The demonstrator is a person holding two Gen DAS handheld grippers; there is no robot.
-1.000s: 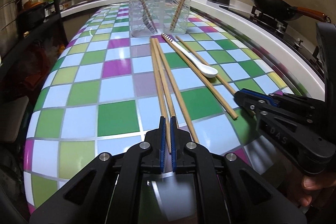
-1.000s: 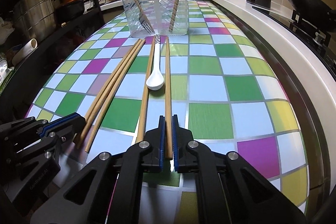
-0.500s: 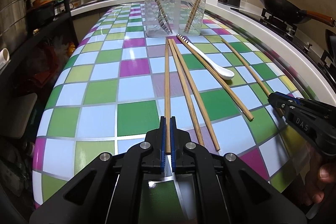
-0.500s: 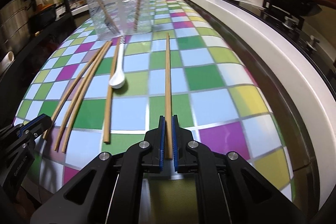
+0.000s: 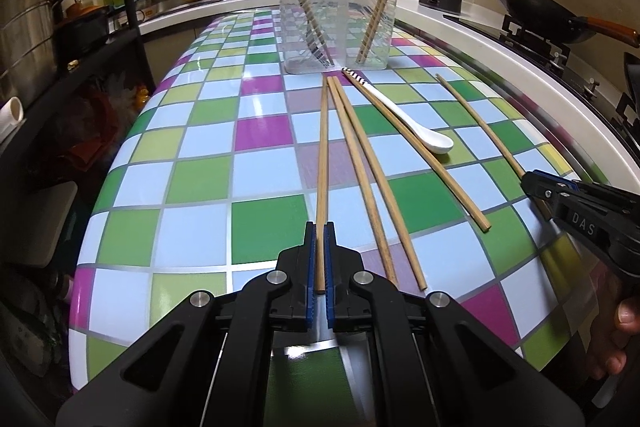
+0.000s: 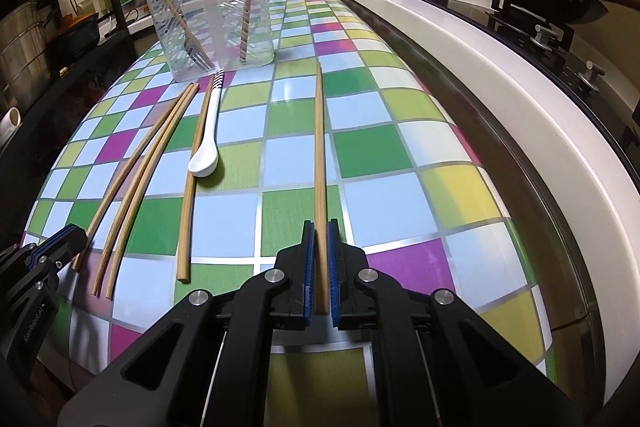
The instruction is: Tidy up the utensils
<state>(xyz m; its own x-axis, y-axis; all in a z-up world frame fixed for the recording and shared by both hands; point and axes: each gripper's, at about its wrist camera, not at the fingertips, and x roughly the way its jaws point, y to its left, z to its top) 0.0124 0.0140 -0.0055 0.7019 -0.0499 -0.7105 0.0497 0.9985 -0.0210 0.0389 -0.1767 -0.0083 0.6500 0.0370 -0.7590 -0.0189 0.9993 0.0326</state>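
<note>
Left gripper [image 5: 319, 227] pinches the near end of one chopstick [image 5: 322, 155], its blue pads pressed on the wood; right gripper [image 6: 319, 227] pinches a second chopstick [image 6: 319, 147] the same way, set apart from the rest; three loose chopsticks [image 6: 140, 167] and a white spoon [image 6: 208, 139] lie between them on the checked table [image 6: 400, 155]; the clear holder [image 5: 340, 15] stands at the far end, with utensils upright inside.
</note>
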